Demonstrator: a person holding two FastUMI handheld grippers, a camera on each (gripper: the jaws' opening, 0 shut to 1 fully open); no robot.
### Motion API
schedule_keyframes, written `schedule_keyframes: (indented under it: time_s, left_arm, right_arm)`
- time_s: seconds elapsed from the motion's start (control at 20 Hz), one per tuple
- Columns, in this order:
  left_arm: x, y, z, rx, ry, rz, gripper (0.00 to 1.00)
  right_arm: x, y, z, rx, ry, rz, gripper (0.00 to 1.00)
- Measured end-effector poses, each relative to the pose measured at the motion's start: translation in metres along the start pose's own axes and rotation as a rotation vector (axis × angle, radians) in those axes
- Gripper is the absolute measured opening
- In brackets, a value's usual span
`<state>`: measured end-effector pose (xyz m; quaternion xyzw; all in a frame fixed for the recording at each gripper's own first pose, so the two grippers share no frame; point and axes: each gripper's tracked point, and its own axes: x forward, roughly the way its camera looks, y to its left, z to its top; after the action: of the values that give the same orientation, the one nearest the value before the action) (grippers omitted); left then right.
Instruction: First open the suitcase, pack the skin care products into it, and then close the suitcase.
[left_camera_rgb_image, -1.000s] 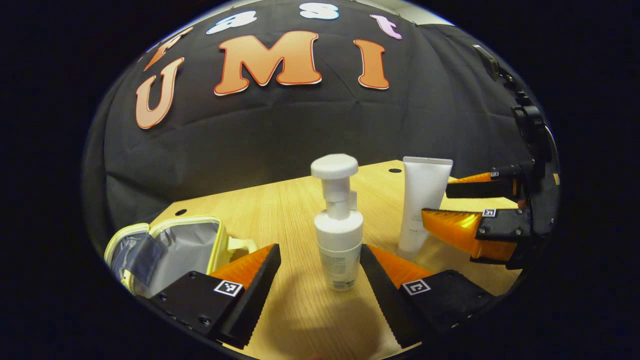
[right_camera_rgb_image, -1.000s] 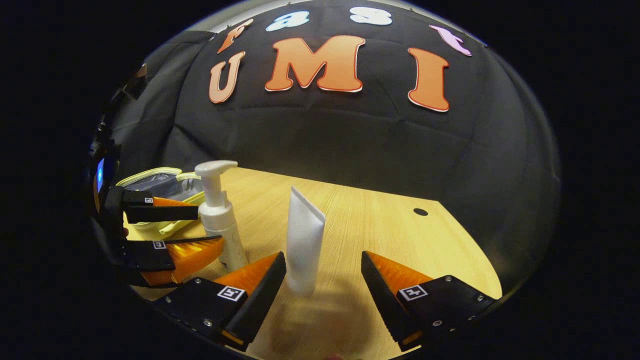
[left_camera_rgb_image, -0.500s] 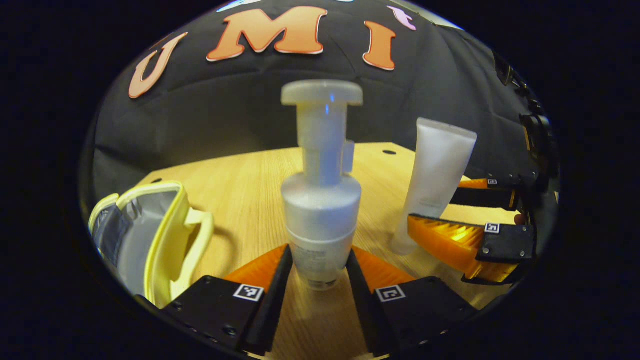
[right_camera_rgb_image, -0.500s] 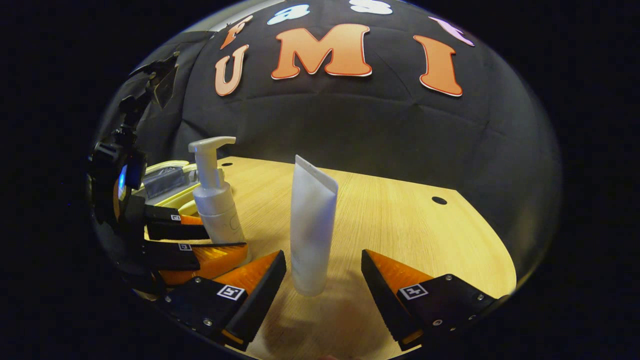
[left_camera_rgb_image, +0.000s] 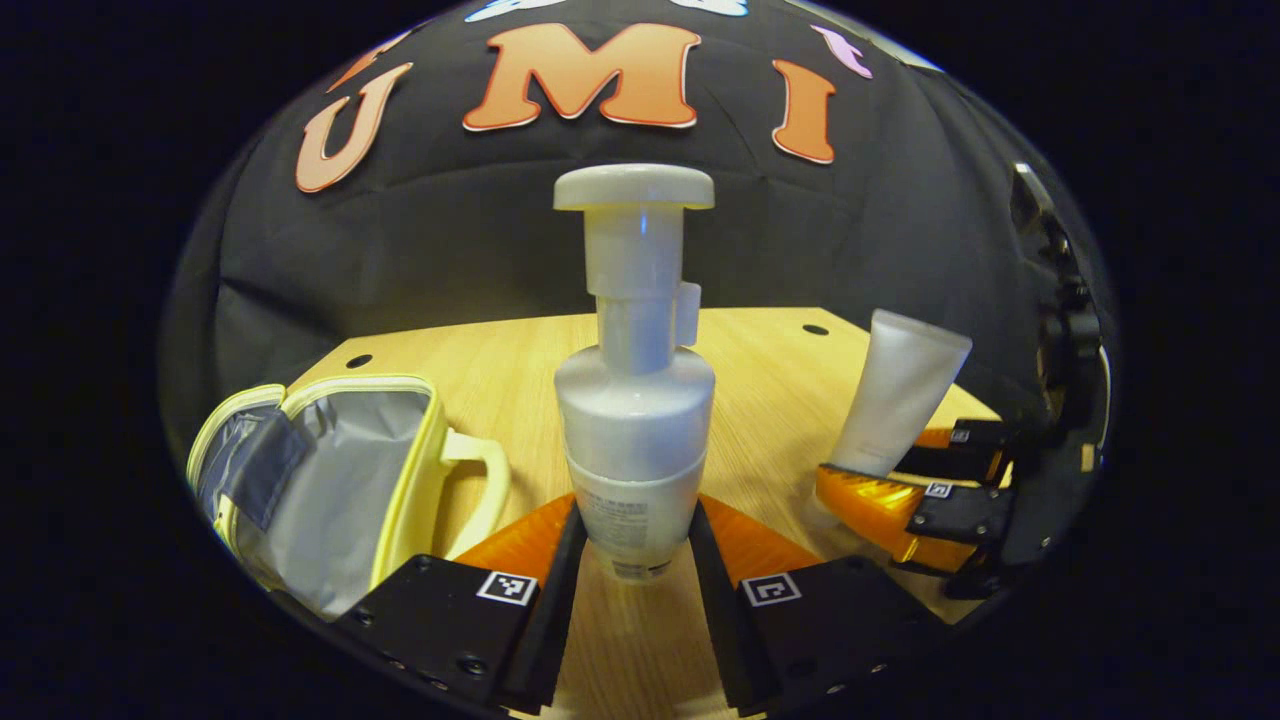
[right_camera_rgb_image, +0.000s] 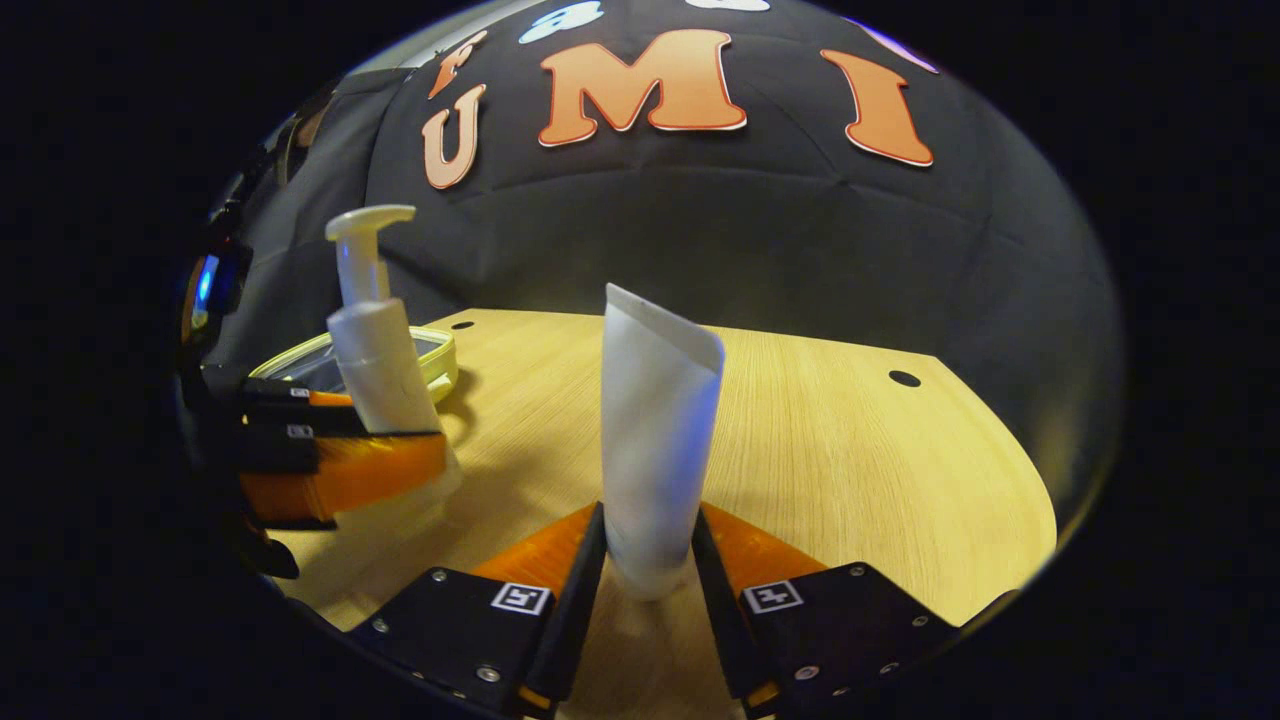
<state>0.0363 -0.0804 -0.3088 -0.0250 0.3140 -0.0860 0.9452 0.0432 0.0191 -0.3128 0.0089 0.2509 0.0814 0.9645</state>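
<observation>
In the left gripper view, the left gripper (left_camera_rgb_image: 635, 560) is pinched on the lower body of a white pump bottle (left_camera_rgb_image: 635, 400), which is held upright between both fingers over the wooden table (left_camera_rgb_image: 770, 380). To its left, the small yellow-edged suitcase (left_camera_rgb_image: 330, 480) is seen lying open on the table, its grey lining exposed. In the right gripper view, the right gripper (right_camera_rgb_image: 648, 590) is closed on the base of a white tube (right_camera_rgb_image: 655, 450), gripped from both sides and standing with a slight tilt. The bottle and tube are held apart.
</observation>
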Motion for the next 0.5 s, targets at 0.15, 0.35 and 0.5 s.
schedule_keyframes:
  time_s: [0.15, 0.35, 0.5]
  left_arm:
    - [-0.022, 0.018, 0.025, 0.005, -0.028, 0.041, 0.56]
    - [-0.047, 0.05, 0.053, -0.009, -0.052, 0.104, 0.56]
    - [-0.068, 0.078, 0.072, -0.034, -0.071, 0.149, 0.57]
  right_arm:
    - [-0.001, 0.009, 0.003, 0.021, 0.033, 0.039, 0.47]
    - [-0.017, 0.021, 0.031, 0.04, 0.028, 0.067, 0.46]
    - [-0.032, 0.037, 0.065, 0.038, -0.003, 0.103, 0.45]
